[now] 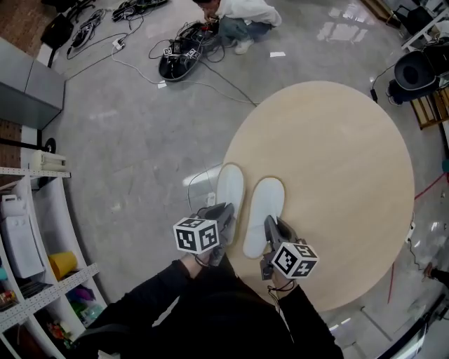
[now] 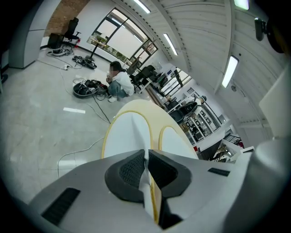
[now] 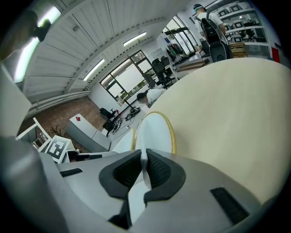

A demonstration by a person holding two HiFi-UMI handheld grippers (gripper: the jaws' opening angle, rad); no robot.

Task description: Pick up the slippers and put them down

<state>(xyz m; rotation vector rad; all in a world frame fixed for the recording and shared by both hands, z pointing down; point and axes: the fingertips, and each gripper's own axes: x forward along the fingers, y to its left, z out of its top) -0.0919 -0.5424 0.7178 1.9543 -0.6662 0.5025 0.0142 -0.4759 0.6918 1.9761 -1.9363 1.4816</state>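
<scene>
Both tools clamped tight: the left gripper pinches the left slipper at its heel, the right gripper the right slipper — side by side at the round table's near edge.

Two flat white yellow-edged slippers, two grey grippers, one round beige table, apparently one crouching person upper centre.

Left slipper heel hidden by left gripper, person cropped

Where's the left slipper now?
Head view: the left slipper is at the round table's left edge, beside the other slipper, its near end pinched in the left gripper.
</scene>
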